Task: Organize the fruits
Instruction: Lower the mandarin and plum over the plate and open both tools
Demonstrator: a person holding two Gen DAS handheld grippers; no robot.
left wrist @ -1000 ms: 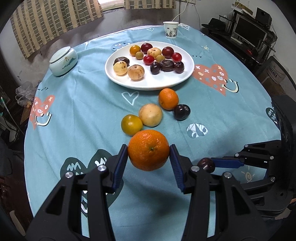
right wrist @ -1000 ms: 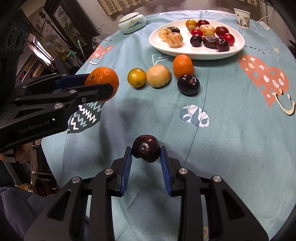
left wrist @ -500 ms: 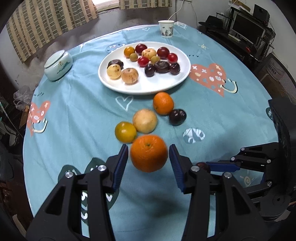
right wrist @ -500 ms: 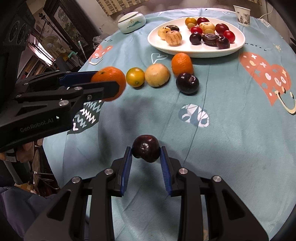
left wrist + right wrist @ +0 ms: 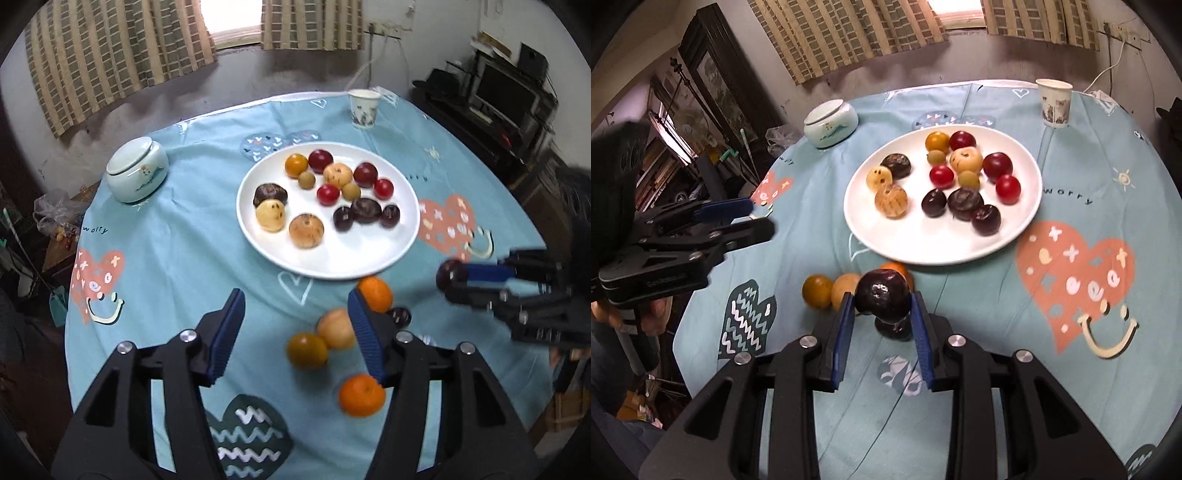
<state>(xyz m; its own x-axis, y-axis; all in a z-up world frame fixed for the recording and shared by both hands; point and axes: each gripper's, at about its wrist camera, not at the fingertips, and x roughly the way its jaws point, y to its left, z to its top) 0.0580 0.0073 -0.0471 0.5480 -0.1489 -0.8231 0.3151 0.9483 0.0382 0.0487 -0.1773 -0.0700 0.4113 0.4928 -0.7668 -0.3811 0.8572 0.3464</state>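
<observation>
Our left tongs (image 5: 295, 325) opening, nothing between pads; orange (image 5: 362, 395) loose, blurred, beside right finger, low over tabletop (image 5: 177, 258). Our right tongs (image 5: 882, 317) pinching dark plum (image 5: 882, 297). Beyond: four loose fruits, then white plate (image 5: 916, 251) of fruit.

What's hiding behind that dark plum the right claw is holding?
Behind the plum, an orange peeks out, mostly covered. Below it sits a second dark plum, partly hidden.
</observation>
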